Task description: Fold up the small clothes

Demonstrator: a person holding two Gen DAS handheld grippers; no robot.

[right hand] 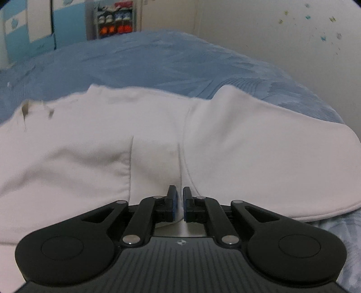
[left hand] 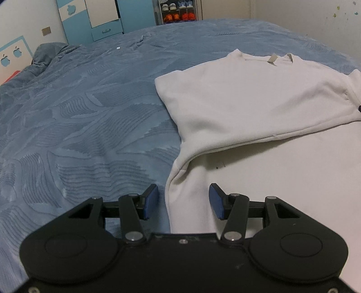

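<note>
1 white shirt lies on the blue bedspread, its upper part folded over the lower, collar toward the far wall. nothing lies on the shirt. beyond the shirt, past the bed's far edge, stands 1 shoe rack beside blue and white cabinets; left of the shirt 1 bunched blue blanket sits near the bed edge. the left tongs hover spread apart over the shirt's near left edge, holding nothing. the right tongs are pinched on a fold of the shirt. pale walls carry small stickers.
</note>
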